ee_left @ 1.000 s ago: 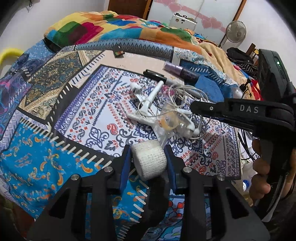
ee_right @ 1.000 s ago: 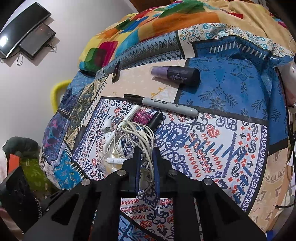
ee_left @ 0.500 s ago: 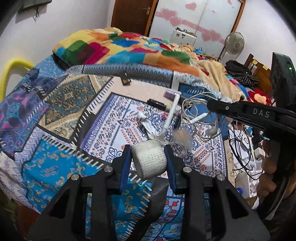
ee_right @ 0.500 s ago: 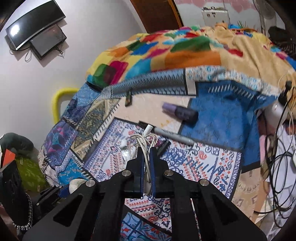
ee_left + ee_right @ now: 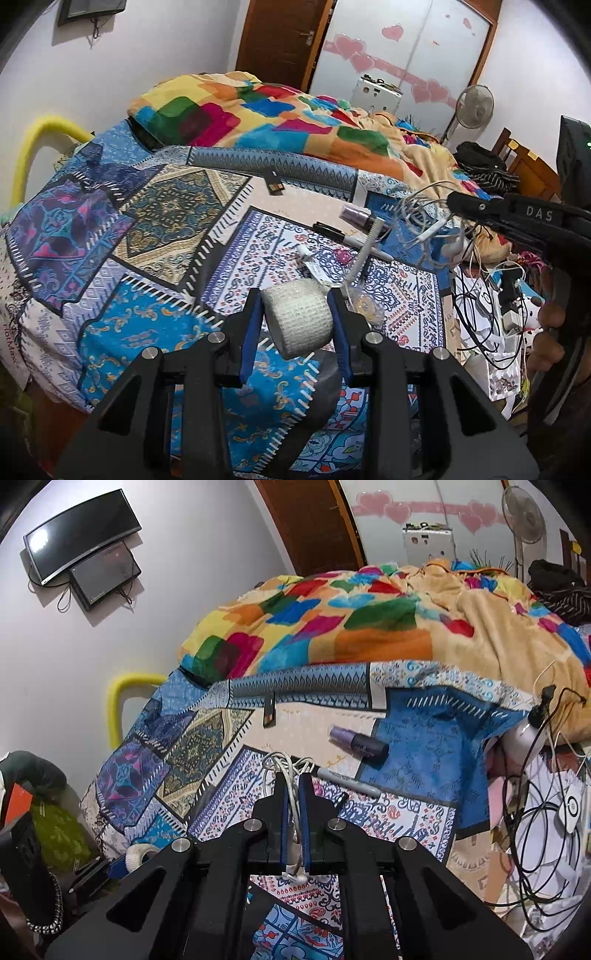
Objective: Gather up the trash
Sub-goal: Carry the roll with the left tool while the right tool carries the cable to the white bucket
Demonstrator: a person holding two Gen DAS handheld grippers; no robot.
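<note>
My left gripper (image 5: 294, 302) is shut on a white bandage roll (image 5: 297, 319), held above the patterned bedspread (image 5: 166, 206). My right gripper (image 5: 292, 781) is shut on a tangle of white earphone cable (image 5: 286, 760), whose loops stick out past the fingertips. In the left wrist view the right gripper (image 5: 456, 201) comes in from the right, and the cable tangle (image 5: 424, 229) hangs under it with a white ribbed stick (image 5: 365, 251) and a clear plastic wrapper (image 5: 364, 306) dangling lower. The bandage roll (image 5: 140, 853) also shows at the right wrist view's lower left.
On the bedspread lie a purple bottle (image 5: 358, 742), a black-capped marker (image 5: 347, 777), a small dark stick (image 5: 269, 714) and a small white tube (image 5: 308, 258). A colourful blanket (image 5: 351, 627) is heaped behind. Cables and papers (image 5: 535, 830) crowd the right side. A hand (image 5: 550, 321) holds the right gripper.
Both grippers have risen above the bed. The cable tangle, with the stick and wrapper, came up off the bedspread in the right gripper. The bandage roll stays in the left.
</note>
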